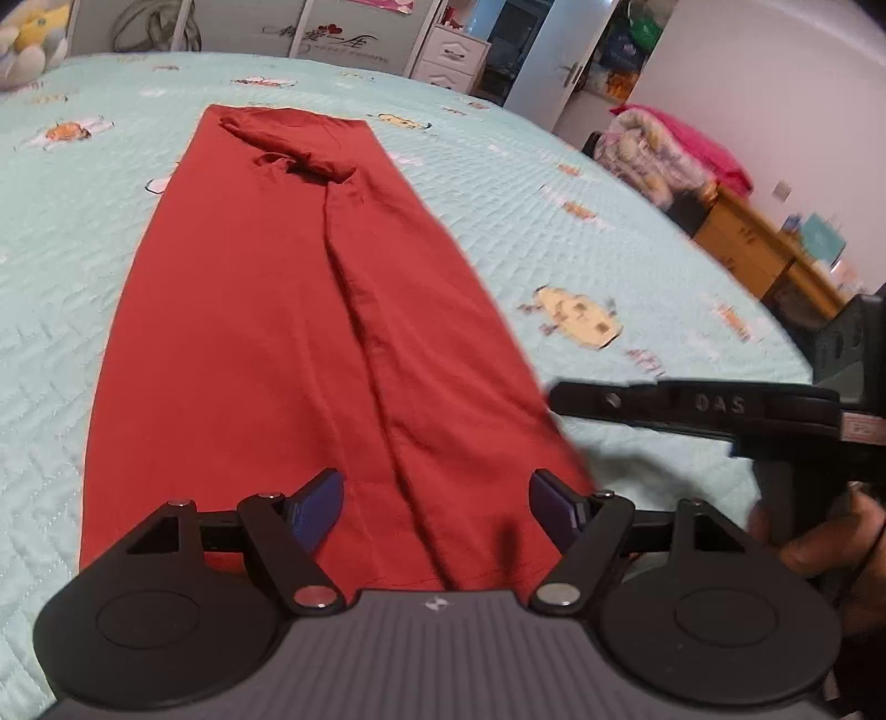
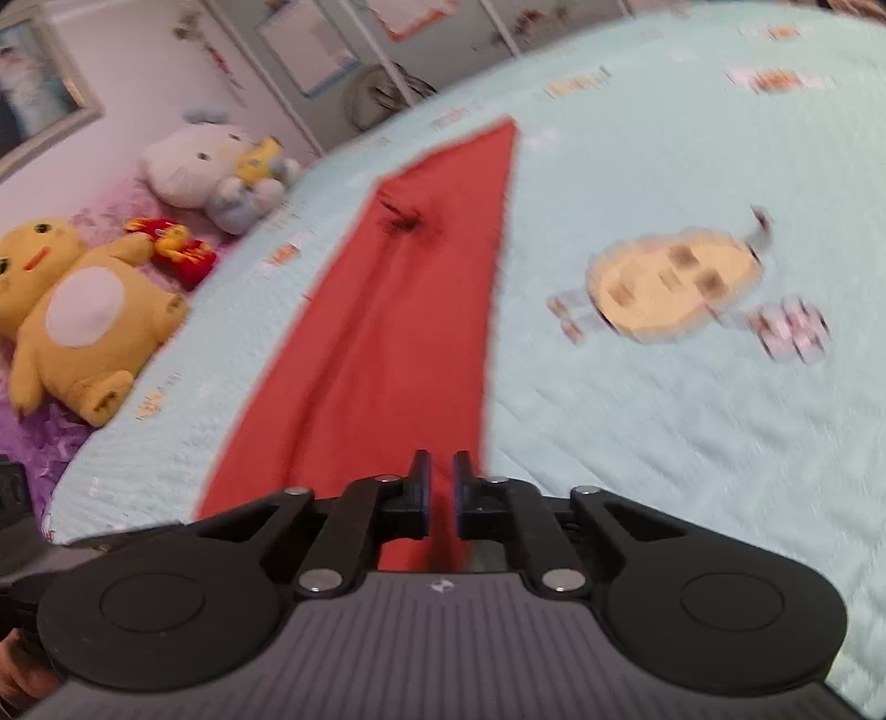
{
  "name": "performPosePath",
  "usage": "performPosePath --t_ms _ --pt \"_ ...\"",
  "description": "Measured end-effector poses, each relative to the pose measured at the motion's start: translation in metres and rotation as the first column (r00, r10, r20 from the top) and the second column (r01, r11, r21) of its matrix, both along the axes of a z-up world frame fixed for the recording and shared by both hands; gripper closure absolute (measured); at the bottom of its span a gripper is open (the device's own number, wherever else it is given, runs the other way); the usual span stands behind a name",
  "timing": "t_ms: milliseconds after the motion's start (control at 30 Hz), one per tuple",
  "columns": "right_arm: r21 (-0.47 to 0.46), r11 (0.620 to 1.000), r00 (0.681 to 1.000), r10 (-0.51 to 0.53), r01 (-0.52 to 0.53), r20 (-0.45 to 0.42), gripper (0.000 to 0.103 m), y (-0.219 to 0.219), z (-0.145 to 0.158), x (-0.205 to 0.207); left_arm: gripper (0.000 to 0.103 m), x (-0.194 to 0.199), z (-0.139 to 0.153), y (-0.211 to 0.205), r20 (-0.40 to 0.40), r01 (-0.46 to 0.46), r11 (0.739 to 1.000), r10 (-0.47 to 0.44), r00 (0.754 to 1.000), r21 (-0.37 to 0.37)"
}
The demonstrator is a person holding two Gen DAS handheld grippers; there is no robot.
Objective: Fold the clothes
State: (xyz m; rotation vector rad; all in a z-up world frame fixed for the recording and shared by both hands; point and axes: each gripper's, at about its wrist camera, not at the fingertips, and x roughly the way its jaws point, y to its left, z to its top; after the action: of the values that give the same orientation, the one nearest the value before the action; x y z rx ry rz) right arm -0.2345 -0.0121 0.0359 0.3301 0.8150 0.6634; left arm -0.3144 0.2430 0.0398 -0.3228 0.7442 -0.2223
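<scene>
A: Left gripper stood spread wide over the near hem; right gripper looked clenched on the garment edge.
B: Stretched ahead along the bed. One-sided lifting could skew it.

- A pale mint quilted bedspread with small cartoon prints covers the bed.
- Wardrobe doors with decals stand behind it, beside a white drawer unit and a white door.
- A wooden cabinet sits along the plain wall, with bundled bedding on it.
- A yellow plush toy and a white plush toy lie at the bed's side.
- A framed picture hangs on the wall.
</scene>
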Motion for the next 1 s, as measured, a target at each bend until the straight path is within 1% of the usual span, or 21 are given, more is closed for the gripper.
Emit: performPosePath --t_ms 33,67,100,167,233,300,367,433,500,533,600,633,667,700,733,767,800,933,1000 --pt "-0.004 1.000 1.000 -0.010 0.010 0.009 0.089 0.001 0.003 0.002 0.027 -0.002 0.005 0.008 0.024 -0.028 1.000 0.028 0.999 -0.005" --pt "-0.009 1.000 1.000 -0.021 0.021 0.018 0.082 0.002 0.006 0.005 0.027 -0.005 0.010 0.016 0.049 -0.061 0.998 0.061 0.997 -0.008" --pt "-0.014 0.999 0.999 -0.030 0.030 0.025 0.078 0.003 0.009 0.007 0.027 -0.008 0.013 0.026 0.058 -0.098 0.995 0.098 0.994 -0.005" --pt "-0.027 0.999 0.999 -0.038 0.038 0.017 0.075 0.000 0.008 0.010 0.027 -0.013 0.016 0.047 0.072 -0.174 0.985 0.173 0.982 0.004" --pt "-0.034 0.999 0.999 -0.039 0.039 -0.018 0.072 -0.007 0.001 0.010 0.027 -0.017 0.012 0.067 0.055 -0.255 0.966 0.253 0.966 0.034" --pt "-0.016 0.999 0.997 -0.035 0.034 -0.070 0.065 -0.011 -0.010 0.010 0.027 -0.016 0.002 0.082 0.010 -0.320 0.946 0.320 0.947 0.045" --pt "0.018 0.999 0.996 -0.027 0.028 -0.087 0.062 -0.011 -0.018 0.010 0.027 -0.008 -0.005 0.094 -0.014 -0.359 0.932 0.360 0.933 0.045" --pt "0.037 0.999 0.996 -0.026 0.029 -0.083 0.061 -0.008 -0.021 0.017 0.028 0.003 -0.010 0.102 -0.029 -0.385 0.922 0.386 0.922 0.048" --pt "0.039 0.999 0.996 -0.034 0.037 -0.088 0.061 -0.002 -0.020 0.025 0.029 0.019 -0.012 0.103 -0.024 -0.361 0.931 0.363 0.932 0.057" --pt "0.034 0.999 0.996 -0.030 0.033 -0.085 0.061 0.002 -0.019 0.029 0.032 0.027 -0.012 0.102 -0.021 -0.339 0.938 0.341 0.940 0.067" --pt "0.011 1.000 0.997 -0.023 0.023 -0.074 0.061 0.011 -0.018 0.035 0.054 0.035 -0.014 0.101 -0.025 -0.310 0.947 0.313 0.949 0.083" --pt "-0.004 1.000 0.998 -0.019 0.019 -0.066 0.063 0.015 -0.017 0.037 0.059 0.036 -0.015 0.101 -0.027 -0.302 0.950 0.305 0.952 0.083" --pt "-0.035 0.999 0.999 -0.014 0.012 -0.050 0.075 0.019 -0.016 0.038 0.074 0.036 -0.015 0.102 -0.029 -0.294 0.952 0.297 0.954 0.084" --pt "-0.064 0.998 0.999 -0.009 0.007 -0.036 0.102 0.023 -0.015 0.038 0.083 0.037 -0.016 0.103 -0.031 -0.286 0.955 0.289 0.957 0.084" --pt "-0.085 0.996 1.000 -0.006 0.004 -0.026 0.103 0.023 -0.014 0.037 0.085 0.037 -0.017 0.104 -0.034 -0.278 0.957 0.281 0.959 0.085" --pt "-0.098 0.995 1.000 -0.006 0.004 -0.021 0.103 0.022 -0.015 0.037 0.090 0.038 -0.017 0.105 -0.036 -0.270 0.959 0.274 0.961 0.085" --pt "-0.078 0.997 0.999 -0.018 0.015 -0.038 0.103 0.015 -0.017 0.038 0.095 0.038 -0.018 0.106 -0.038 -0.262 0.961 0.266 0.963 0.085" --pt "0.016 0.999 0.995 -0.030 0.031 -0.095 0.103 -0.003 -0.028 0.043 0.095 0.040 -0.020 0.110 -0.047 -0.229 0.970 0.234 0.971 0.087" --pt "0.038 0.999 0.993 -0.030 0.034 -0.111 0.102 -0.006 -0.029 0.045 0.095 0.041 -0.021 0.112 -0.052 -0.213 0.973 0.218 0.975 0.087"
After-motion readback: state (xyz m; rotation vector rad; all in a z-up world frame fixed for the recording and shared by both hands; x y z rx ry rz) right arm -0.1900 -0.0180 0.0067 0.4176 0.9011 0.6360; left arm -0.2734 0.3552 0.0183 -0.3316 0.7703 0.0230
